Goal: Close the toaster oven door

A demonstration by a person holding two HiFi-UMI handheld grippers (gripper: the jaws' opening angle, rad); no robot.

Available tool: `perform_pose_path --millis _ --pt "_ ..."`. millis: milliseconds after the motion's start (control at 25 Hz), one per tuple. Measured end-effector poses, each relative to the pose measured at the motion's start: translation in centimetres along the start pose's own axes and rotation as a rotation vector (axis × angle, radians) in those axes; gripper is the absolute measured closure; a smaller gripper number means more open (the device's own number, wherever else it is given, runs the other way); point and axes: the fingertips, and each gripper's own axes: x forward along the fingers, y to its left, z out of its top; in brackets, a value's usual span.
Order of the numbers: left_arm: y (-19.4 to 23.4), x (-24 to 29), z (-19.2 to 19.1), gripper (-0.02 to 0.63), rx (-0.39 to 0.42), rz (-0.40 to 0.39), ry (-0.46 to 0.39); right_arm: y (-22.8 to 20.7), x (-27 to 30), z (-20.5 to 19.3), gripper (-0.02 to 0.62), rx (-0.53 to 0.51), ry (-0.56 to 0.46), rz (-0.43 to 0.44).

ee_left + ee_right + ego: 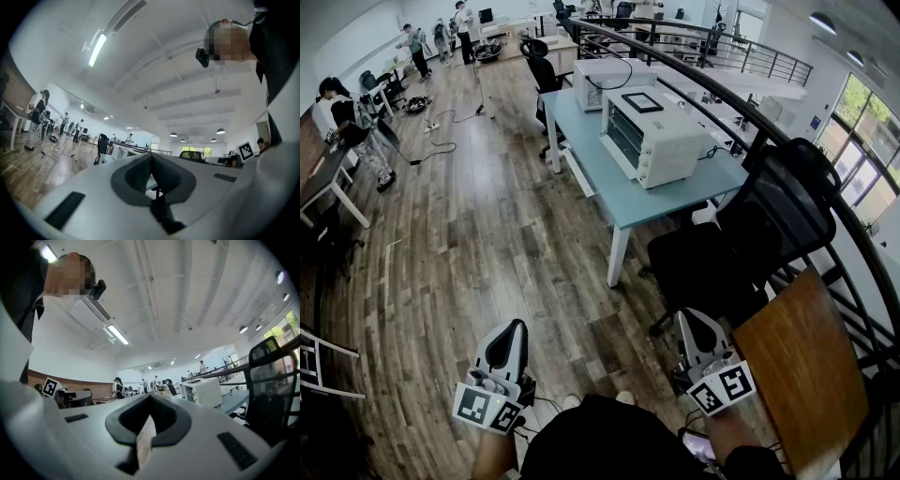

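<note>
The person stands on the wooden floor (478, 244), well apart from the light blue table (675, 192). The left gripper (514, 330) and the right gripper (688, 321) are both held low in front of the body, side by side with a gap between them, and both point out into the room, about level. The jaws of the left gripper are pressed together and nothing is between them. The jaws of the right gripper are together too, and they are also empty.

The toaster oven (654, 139) is white and stands on the table, far from both grippers. Its front with the dark glass faces the open floor. The door seems to stand upright against the body, but from this distance I cannot be fully sure. A flat dark square thing (642, 101) lies on top of the oven. Behind it, on the same table, stands a second white appliance (602, 81).

Between the person and the table is a black office chair (750, 234). Just beside the right gripper is a brown wooden board (802, 366). Far away at the left side of the room stand several people (417, 47).
</note>
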Motion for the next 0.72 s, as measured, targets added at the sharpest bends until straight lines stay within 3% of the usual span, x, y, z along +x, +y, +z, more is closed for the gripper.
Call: perform_pose_path --millis 240,720 --pt "-0.5 0.7 -0.3 0.597 -0.058 -0.015 -0.017 -0.2 0.7 0.2 0.6 -0.001 -0.002 0.009" --pt "0.9 0.9 -0.1 0.597 -0.061 0.01 -0.02 -0.2 1.6 0.3 0.595 0.04 -0.014 -0.005"
